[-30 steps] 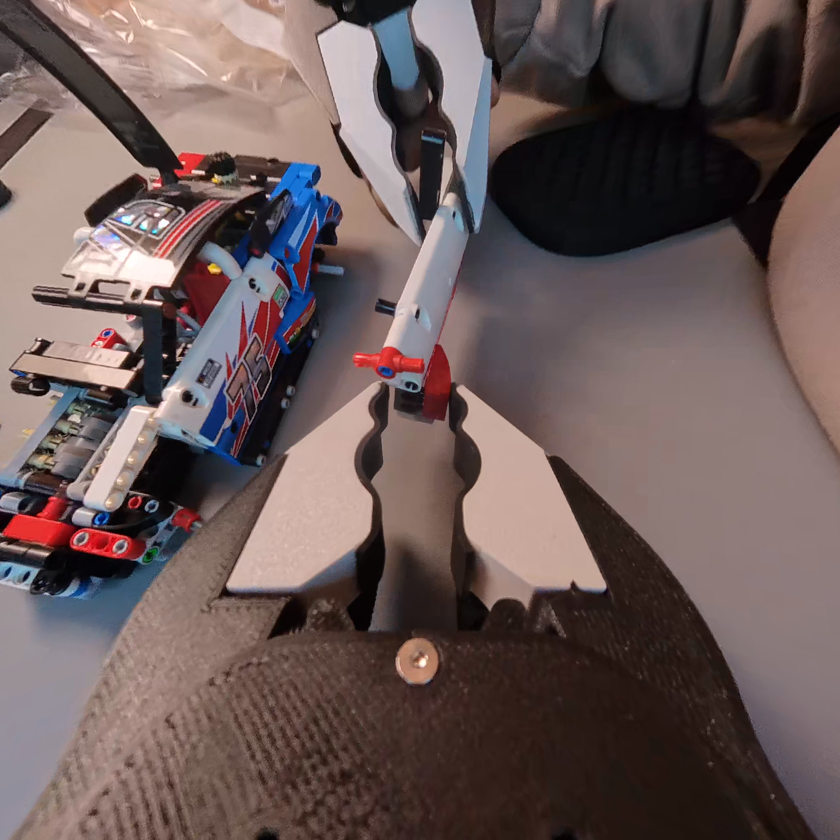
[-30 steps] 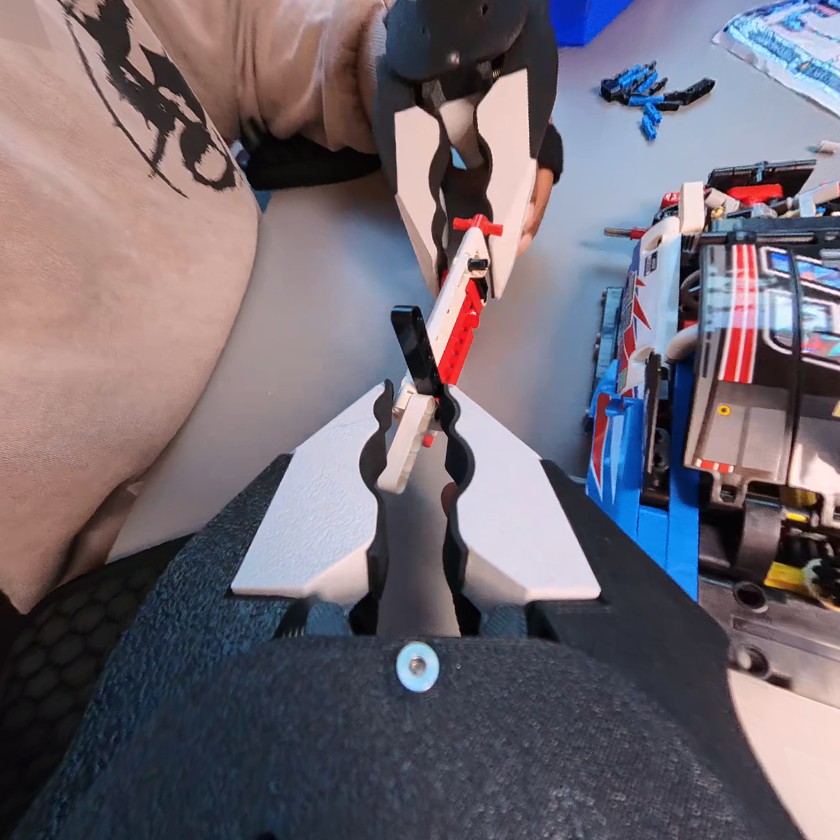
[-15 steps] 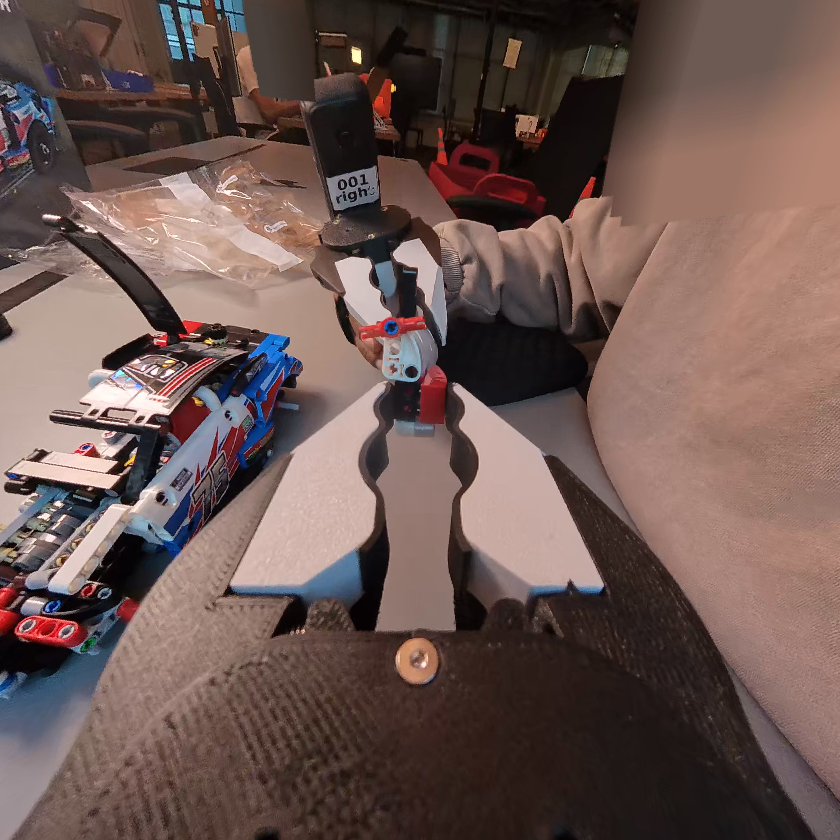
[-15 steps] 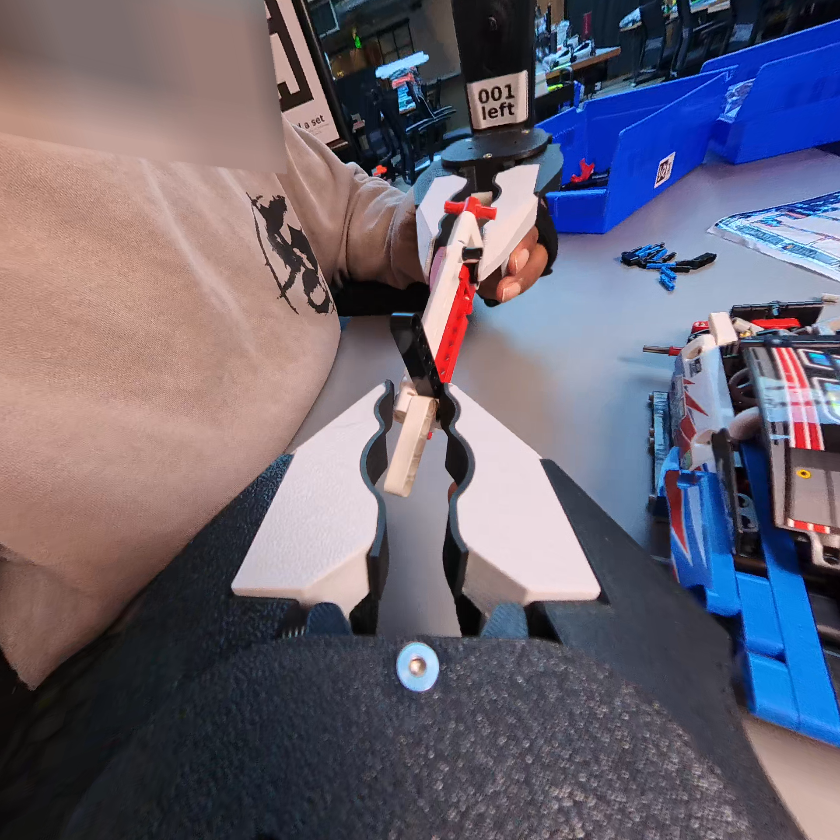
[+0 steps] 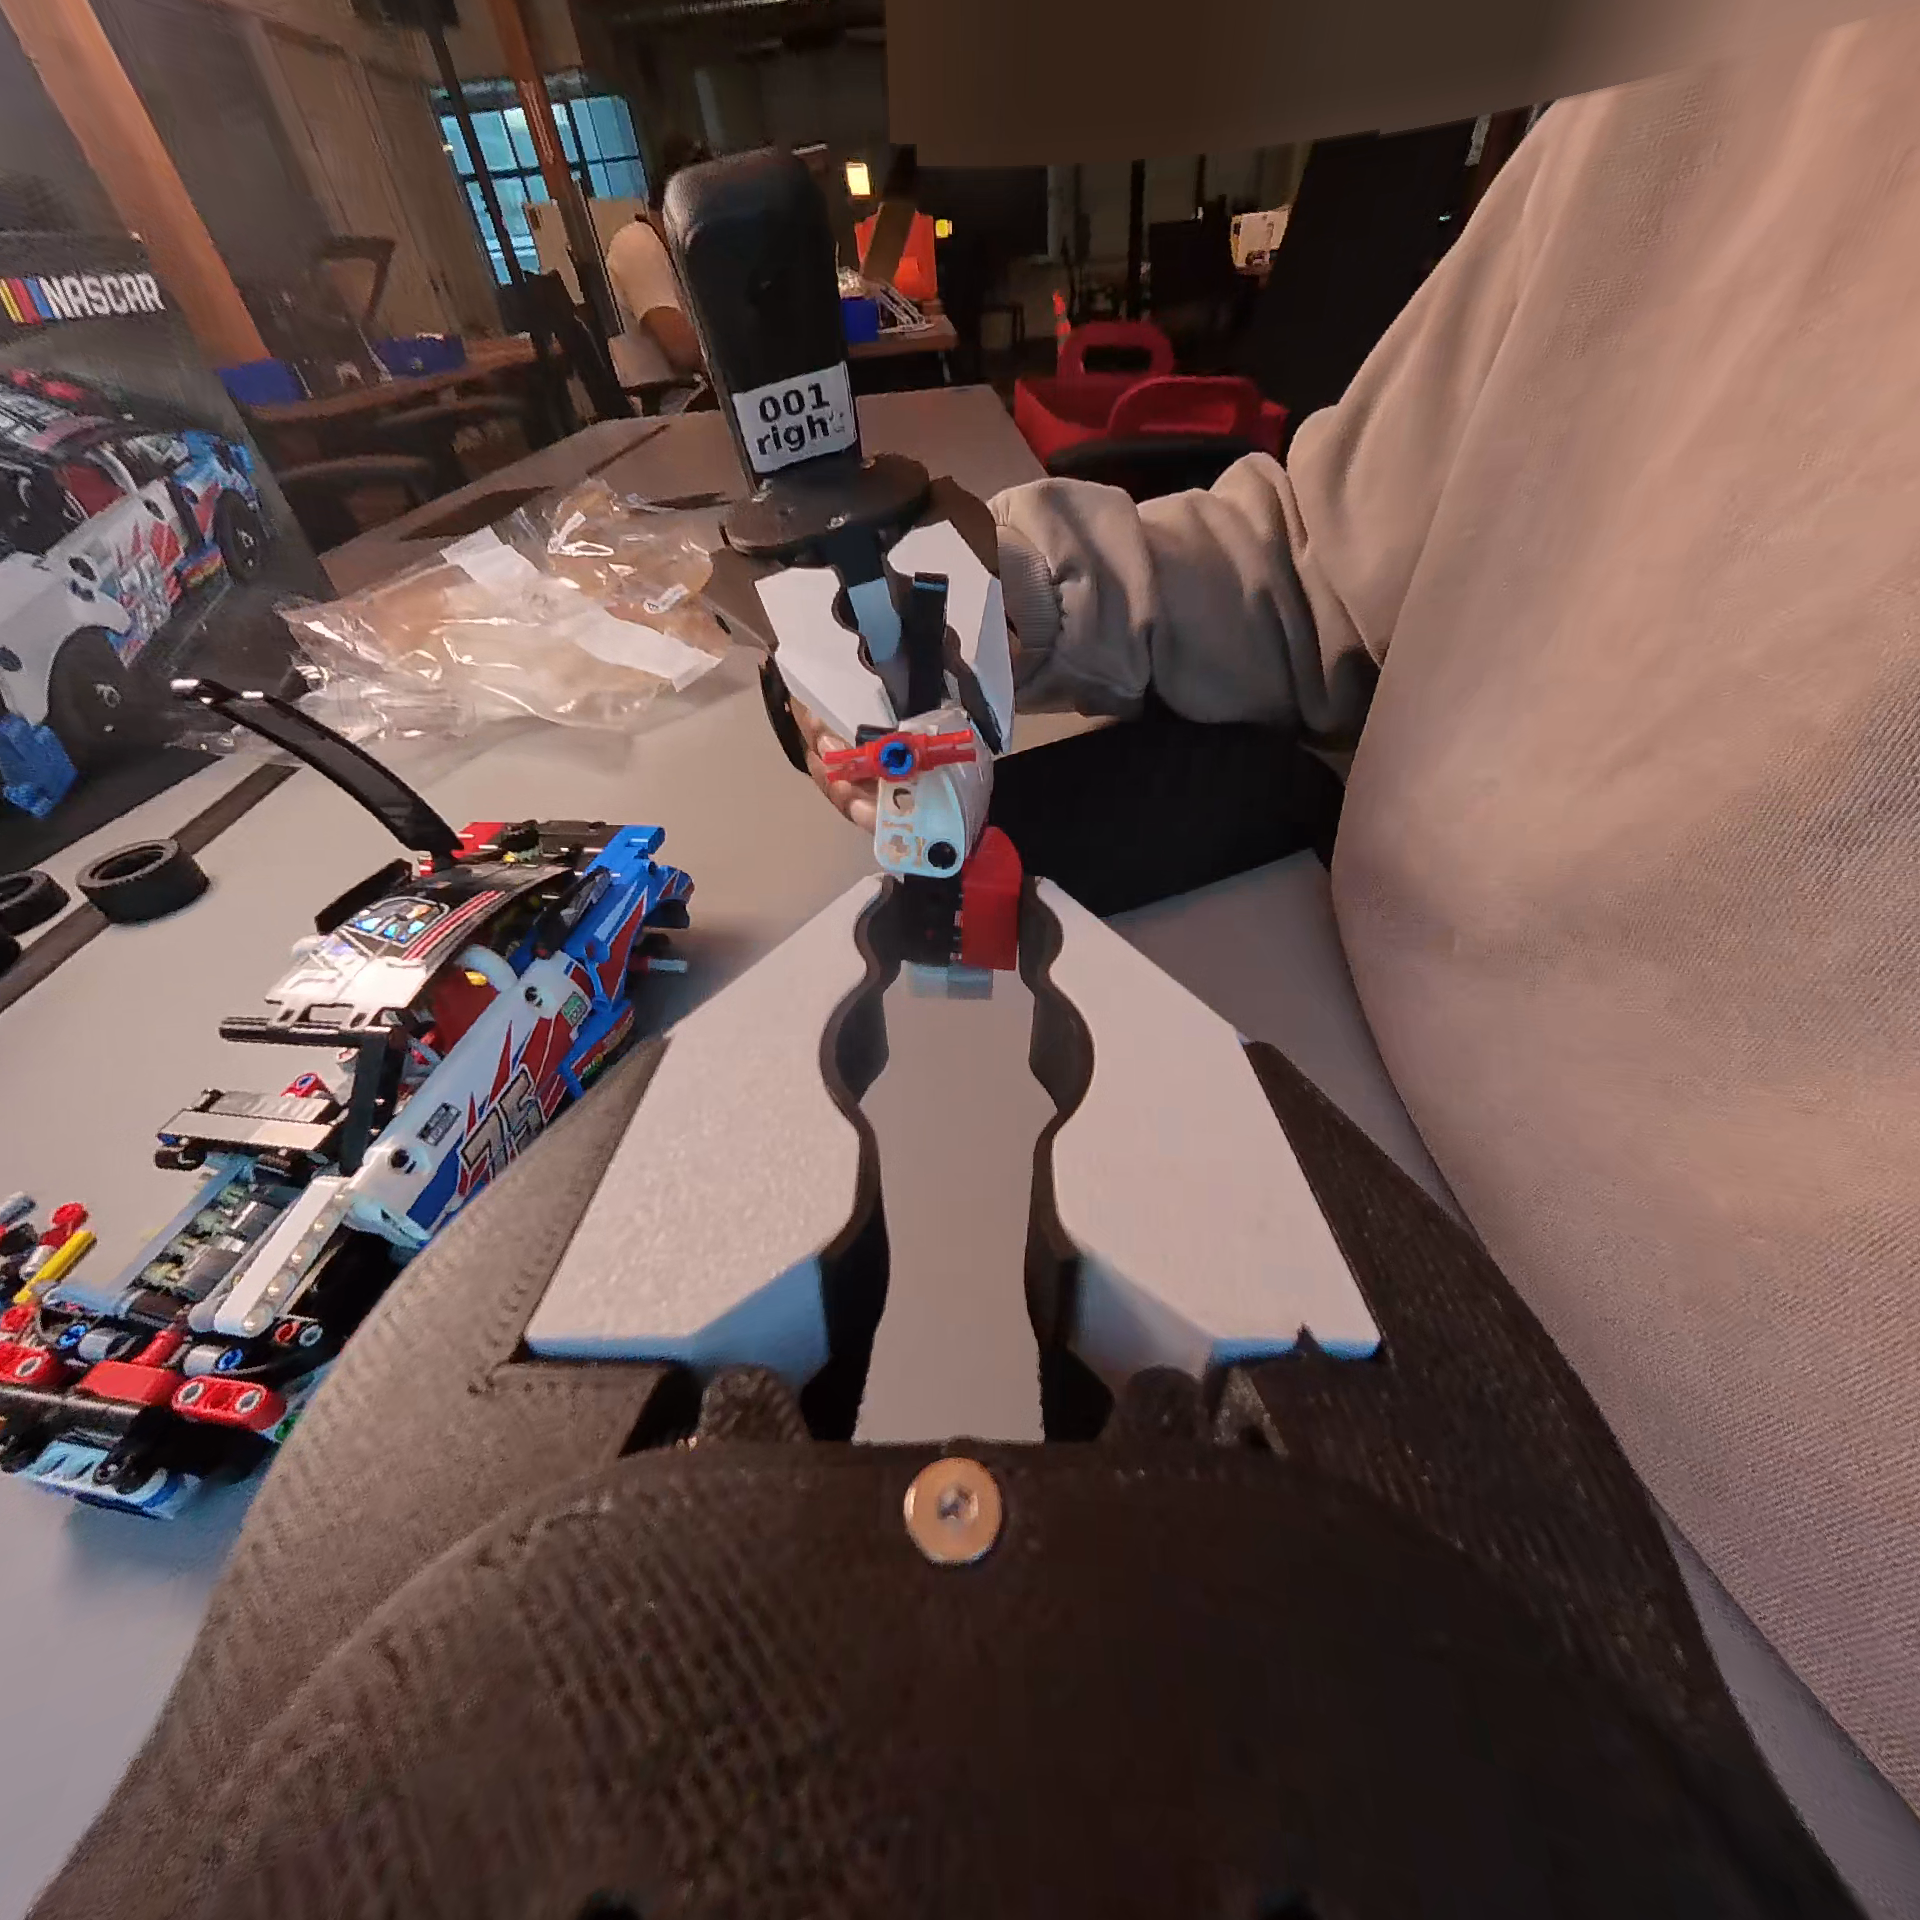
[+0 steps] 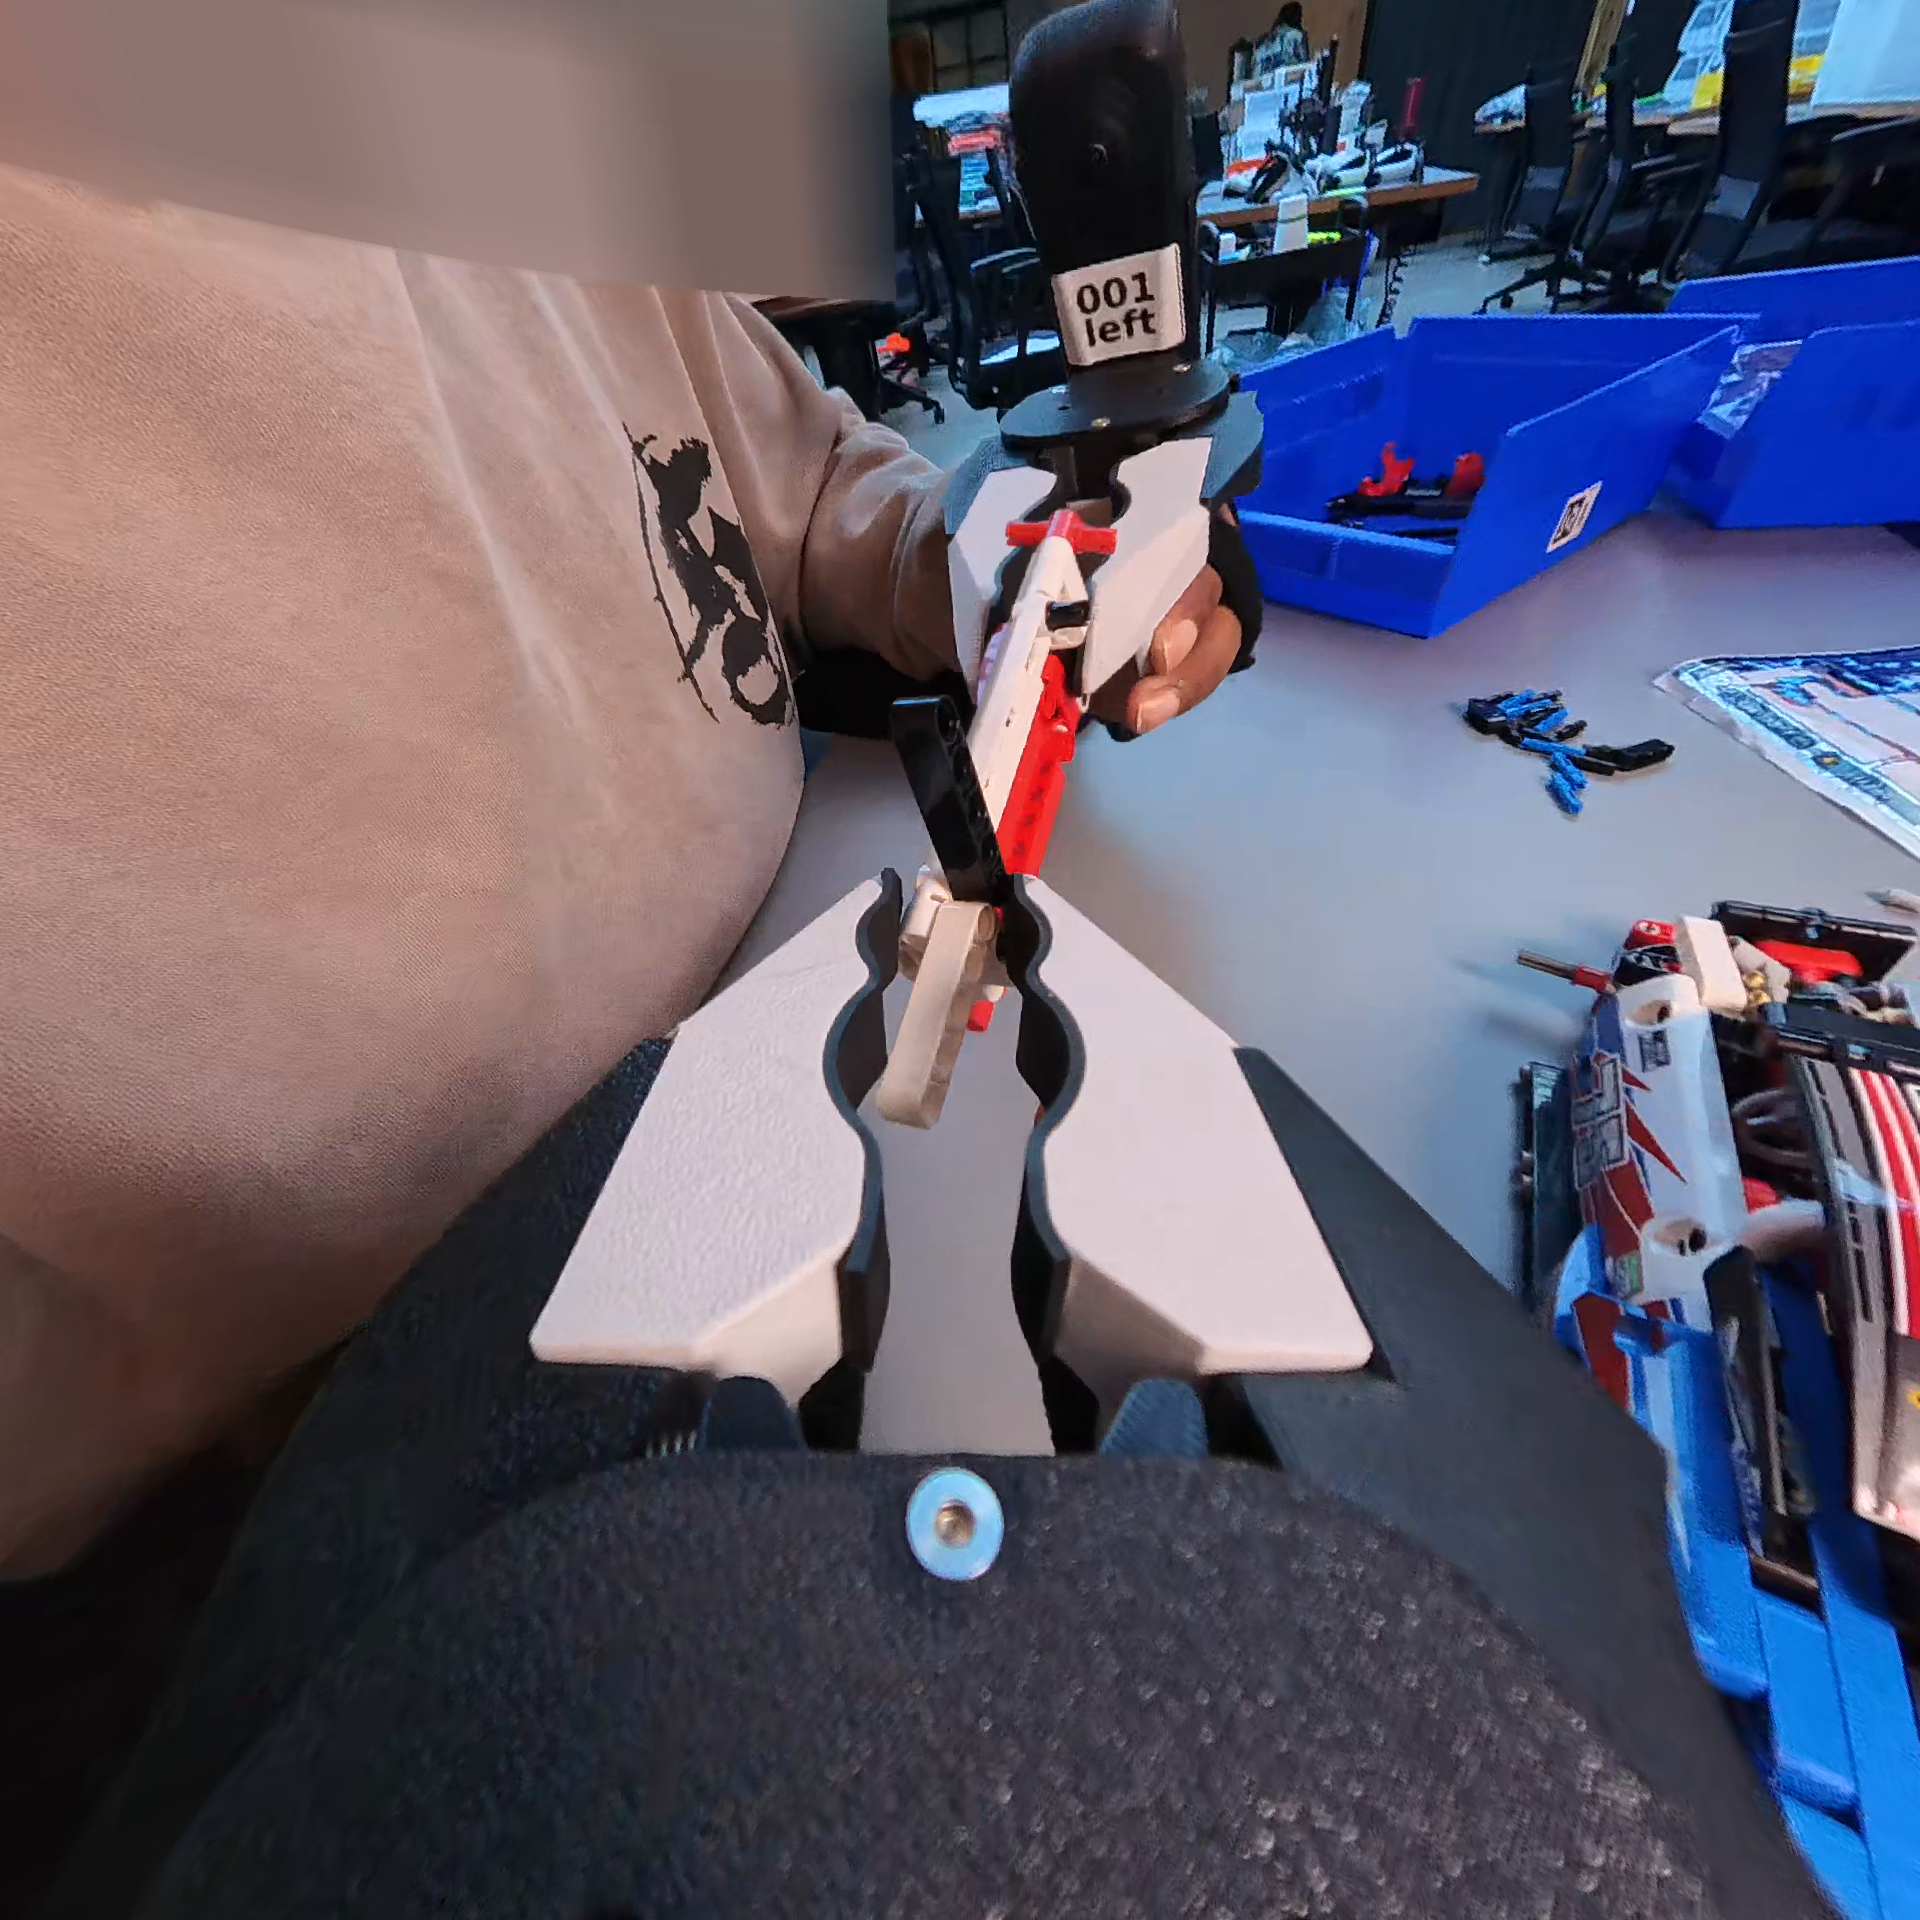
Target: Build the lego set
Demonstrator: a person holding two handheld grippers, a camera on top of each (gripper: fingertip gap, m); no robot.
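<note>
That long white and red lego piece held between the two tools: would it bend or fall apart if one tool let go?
The white and red lego piece looks like rigid plastic, so it probably won't bend. It is built of several pinned parts, and the black beam angles off it, so that joint might swing. Being long and held by its ends, it would likely sag from one tool.

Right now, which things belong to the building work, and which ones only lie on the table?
In use: white and red part, left claw, right claw, car.
Lying about: tyres, plastic bags, blue bins, loose blue pins.
</note>
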